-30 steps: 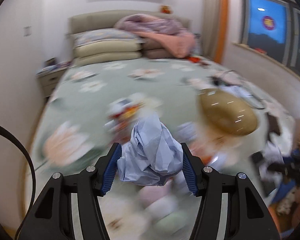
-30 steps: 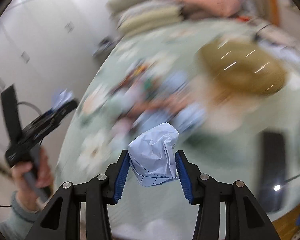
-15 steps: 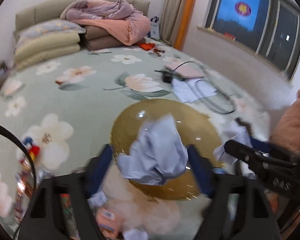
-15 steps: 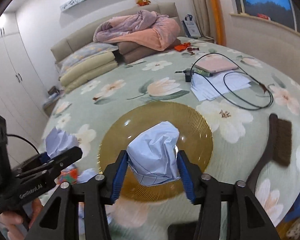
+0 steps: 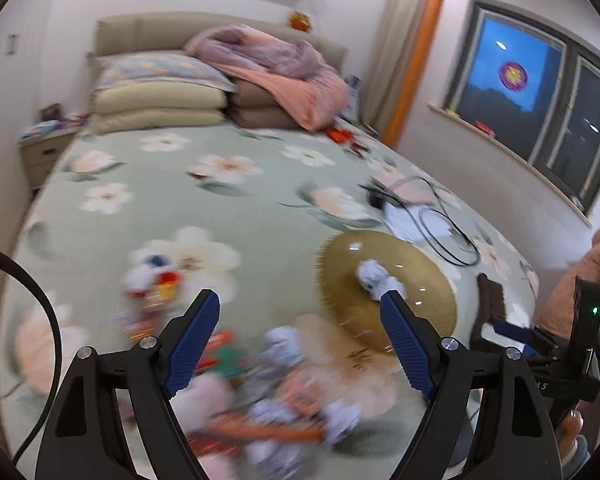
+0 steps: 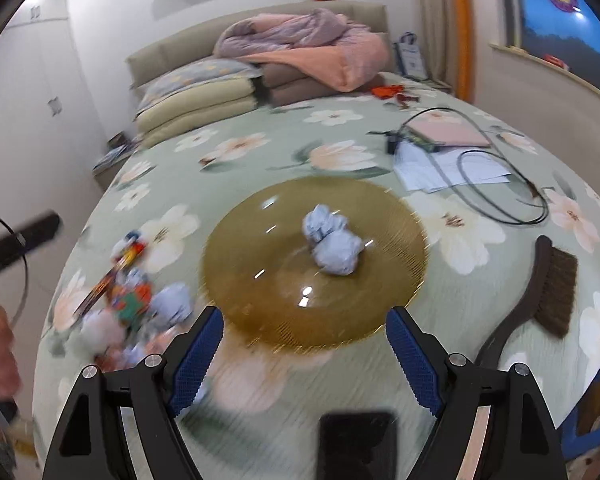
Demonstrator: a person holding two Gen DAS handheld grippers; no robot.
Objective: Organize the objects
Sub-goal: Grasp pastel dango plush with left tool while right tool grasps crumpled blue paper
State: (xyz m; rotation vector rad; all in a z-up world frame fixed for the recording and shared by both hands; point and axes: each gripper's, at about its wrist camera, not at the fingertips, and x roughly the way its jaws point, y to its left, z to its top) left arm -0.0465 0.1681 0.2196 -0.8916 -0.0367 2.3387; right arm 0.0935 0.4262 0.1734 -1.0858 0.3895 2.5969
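We found the bed (image 6: 284, 152), under a green floral spread, filling both views ahead of the jaws, with stacked pillows (image 6: 196, 100) and a pink quilt (image 6: 320, 48) far beyond them against the headboard. A dark window (image 5: 528, 84) stood off to the right of the left gripper's jaws.

Directly ahead of the right gripper (image 6: 304, 356) lay the round gold plate (image 6: 260, 280), its near rim between the spread fingers. Two crumpled blue paper balls (image 6: 332, 244) sat on it, touching each other, slightly right of its centre. A brush (image 6: 548, 292) lay right of the jaws, a dark phone (image 6: 356, 440) below them, a cable (image 6: 500, 184) and papers beyond the plate.

The left gripper (image 5: 300, 352) was likewise spread and carried nothing. From it, the plate (image 5: 420, 304) lay ahead and to the right, partly behind the right finger.

The remaining litter (image 5: 268, 412), more blue paper balls and coloured wrappers, lay between and just beneath the left jaws; from the right jaws it (image 6: 140, 304) lay ahead and to the left. Blur prevented a count or any reading of a long axis; the balls appeared roughly round.

We judged the left gripper the nearer to the litter, so its next pick required only a short reach downward and forward.
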